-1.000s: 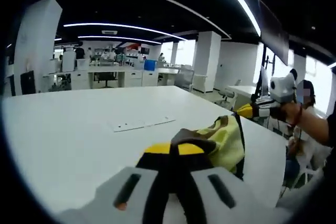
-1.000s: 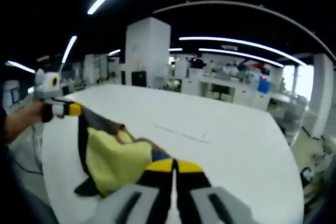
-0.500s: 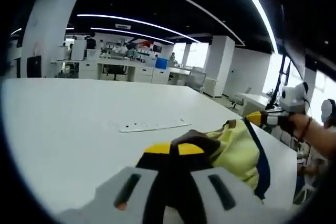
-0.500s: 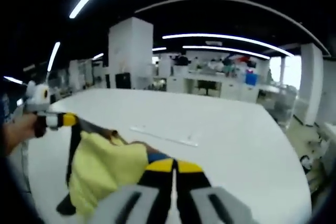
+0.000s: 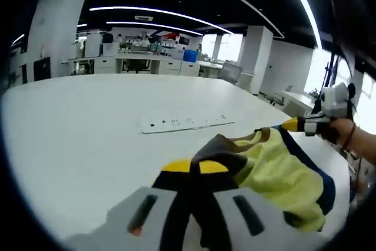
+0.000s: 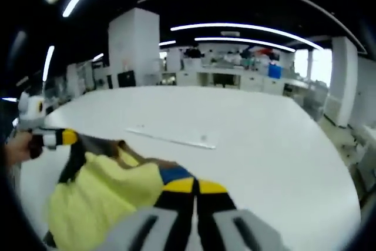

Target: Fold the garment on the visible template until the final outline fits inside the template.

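garment (image 5: 276, 171), yellow with dark trim, hangs stretched between the two claws above the white worktop (image 5: 76, 139). in the left gripper view, the left claw (image 5: 197, 168) is at the bottom, its jaws pinched together on a dark edge of the fabric; beyond it a flat pale template (image 5: 185, 123) lies on the worktop; at far right the right claw (image 5: 294, 124) clamps another edge, held by a hand (image 5: 341, 133). in the right gripper view, the left claw (image 6: 64, 137) sits at far left, the garment (image 6: 100, 198) sags in between, the template (image 6: 173, 138) lies behind, and the right claw (image 6: 194, 187) is closed on the cloth.
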`<state>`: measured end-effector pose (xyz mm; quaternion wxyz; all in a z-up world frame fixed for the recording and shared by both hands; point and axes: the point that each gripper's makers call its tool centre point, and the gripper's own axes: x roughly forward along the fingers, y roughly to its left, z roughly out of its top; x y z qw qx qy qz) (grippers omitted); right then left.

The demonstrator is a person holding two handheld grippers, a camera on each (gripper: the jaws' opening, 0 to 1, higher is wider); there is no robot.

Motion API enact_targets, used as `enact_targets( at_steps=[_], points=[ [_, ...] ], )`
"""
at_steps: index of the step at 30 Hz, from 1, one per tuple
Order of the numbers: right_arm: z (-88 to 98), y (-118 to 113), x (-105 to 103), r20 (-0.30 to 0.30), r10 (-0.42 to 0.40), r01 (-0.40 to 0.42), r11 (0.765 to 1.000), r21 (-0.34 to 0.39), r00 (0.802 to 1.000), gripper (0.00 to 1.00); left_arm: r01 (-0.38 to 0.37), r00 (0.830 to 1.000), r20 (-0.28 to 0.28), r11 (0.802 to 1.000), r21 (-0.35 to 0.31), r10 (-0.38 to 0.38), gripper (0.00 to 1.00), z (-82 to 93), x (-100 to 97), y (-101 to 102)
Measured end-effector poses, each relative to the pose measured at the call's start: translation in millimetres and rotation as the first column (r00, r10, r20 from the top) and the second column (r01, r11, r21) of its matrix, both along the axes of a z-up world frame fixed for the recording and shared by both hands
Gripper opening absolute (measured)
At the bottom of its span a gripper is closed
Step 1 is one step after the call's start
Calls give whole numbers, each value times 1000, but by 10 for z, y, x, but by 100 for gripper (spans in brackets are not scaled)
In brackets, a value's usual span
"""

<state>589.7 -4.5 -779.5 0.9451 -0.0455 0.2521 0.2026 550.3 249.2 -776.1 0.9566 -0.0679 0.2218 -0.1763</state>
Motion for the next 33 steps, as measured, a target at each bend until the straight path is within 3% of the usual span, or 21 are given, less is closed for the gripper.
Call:
enact_targets(
  at_steps=[2, 5, 13, 18, 22, 23, 26, 29, 31, 33],
  points=[
    [-97, -14, 68, -12, -6, 6, 1000, -12, 1000, 0, -7, 1000, -1, 999, -31, 7, 0, -52, 35, -5],
    [-194, -35, 120, -22, -26, 25, 1000, -15, 999, 0, -18, 1000, -15, 999, 38, 19, 0, -186, 94, 35],
    [-427, -12, 207, -75, -35, 32, 999, -41, 997, 0, -34, 997, -69, 997, 70, 39, 0, -406, 157, 118],
    [-457, -6, 192, -92, -37, 32, 998, -46, 995, 0, -34, 997, -73, 996, 83, 40, 0, -431, 144, 160],
    [-421, 22, 162, -106, -42, 41, 999, -14, 993, 0, -21, 998, -49, 995, 102, 26, 4, -333, 108, 120],
    [-405, 25, 145, -116, -47, 47, 999, -8, 992, 2, -13, 999, -40, 993, 116, 18, 9, -326, 115, 124],
    [-345, 57, 85, -146, -60, 66, 997, 38, 987, 29, -8, 1000, -12, 989, 147, 10, 26, -192, 83, 85],
    [-319, 97, 9, -172, -41, 52, 997, 58, 984, 46, 1, 1000, 3, 990, 141, -2, 38, -84, 65, 91],
    [-282, 128, -65, -177, -21, 35, 997, 75, 984, 53, 9, 1000, 7, 992, 125, -10, 42, 3, -20, 49],
    [-196, 197, -187, -189, 1, 28, 989, 147, 982, 57, 18, 1000, -1, 994, 105, -18, 47, 44, -67, 24]
  ],
)
